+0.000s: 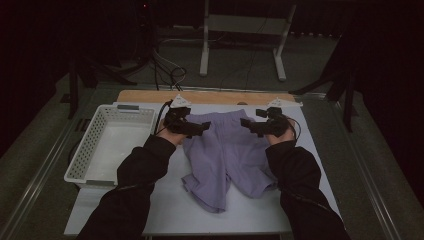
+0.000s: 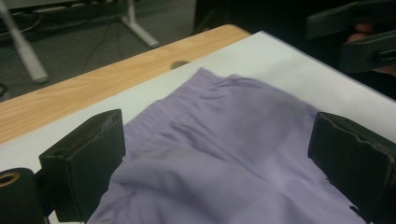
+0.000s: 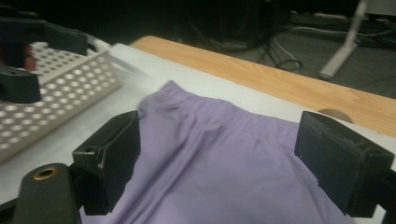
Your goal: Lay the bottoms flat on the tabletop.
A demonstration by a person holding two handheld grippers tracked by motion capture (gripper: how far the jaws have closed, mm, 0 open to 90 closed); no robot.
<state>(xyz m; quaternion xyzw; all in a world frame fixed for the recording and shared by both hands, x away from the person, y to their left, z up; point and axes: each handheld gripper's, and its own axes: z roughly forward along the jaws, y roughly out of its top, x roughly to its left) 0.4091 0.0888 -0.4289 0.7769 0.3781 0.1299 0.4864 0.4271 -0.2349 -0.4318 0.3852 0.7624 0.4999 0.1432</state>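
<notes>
The left claw [image 1: 202,128] hovers over the left end of the waistband of the purple shorts [image 1: 227,157], its jaws spread wide with nothing pinched. The right claw [image 1: 246,123] hangs over the waistband's right end, jaws likewise spread and holding nothing. In both gripper views the fabric [image 2: 224,154] lies flat beneath the open jaws. The shorts lie in the middle of the white bench [image 1: 310,150], legs toward the person. A white perforated basket [image 1: 100,145] stands at the bench's left side.
</notes>
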